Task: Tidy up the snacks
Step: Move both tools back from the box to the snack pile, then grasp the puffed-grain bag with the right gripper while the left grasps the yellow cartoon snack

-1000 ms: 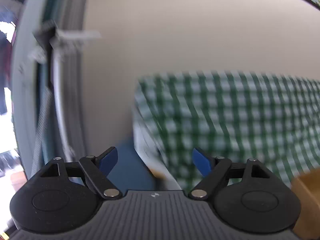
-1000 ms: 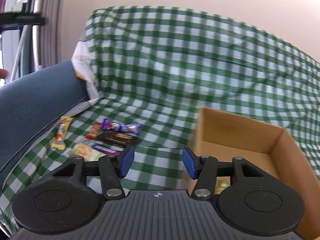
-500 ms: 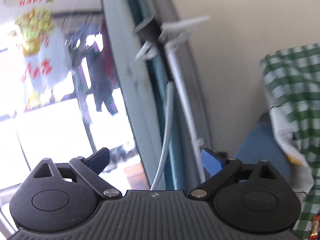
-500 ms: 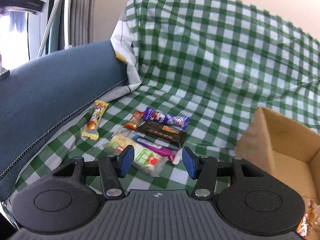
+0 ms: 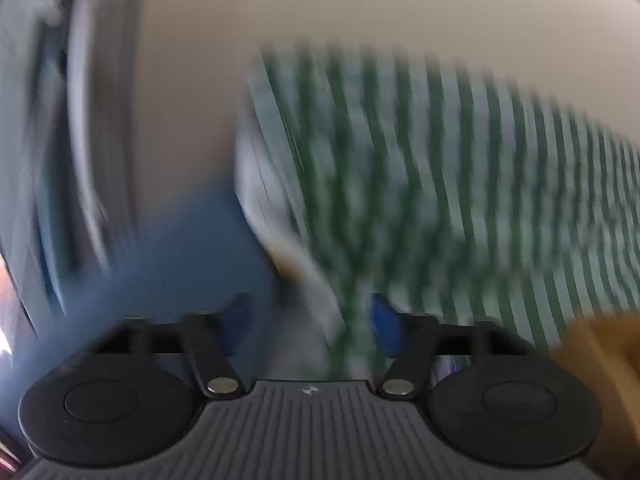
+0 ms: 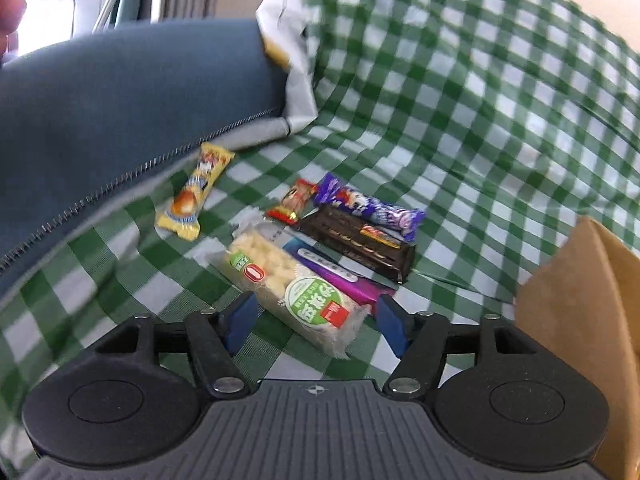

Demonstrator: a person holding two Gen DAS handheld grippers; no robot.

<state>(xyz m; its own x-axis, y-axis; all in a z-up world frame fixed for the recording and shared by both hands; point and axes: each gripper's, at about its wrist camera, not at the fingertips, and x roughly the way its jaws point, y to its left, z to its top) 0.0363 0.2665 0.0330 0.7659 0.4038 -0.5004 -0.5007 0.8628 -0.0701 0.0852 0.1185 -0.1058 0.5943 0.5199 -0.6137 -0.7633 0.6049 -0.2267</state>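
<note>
Both grippers, left point(image 5: 308, 322) and right point(image 6: 316, 322), jaws wide, empty; left view motion-blurred, cardboard box point(image 6: 580, 300) cut off.

Checked cloth point(image 6: 500, 128) — snacks point(image 6: 304, 256), cardboard box point(image 6: 576, 280)

The right gripper point(image 6: 314, 326) has its two blue fingers point(image 6: 240, 322) wide apart, with nothing pinched between them. It is tipped down and sits low, and both black arms behind the fingers are spread out to the sides. The left gripper point(image 5: 310, 326) also has its blue fingers point(image 5: 386, 330) far apart and holds nothing. It points more level, not down. Its picture is very smeared, so the finger on its left side looks dark and fuzzy
</note>
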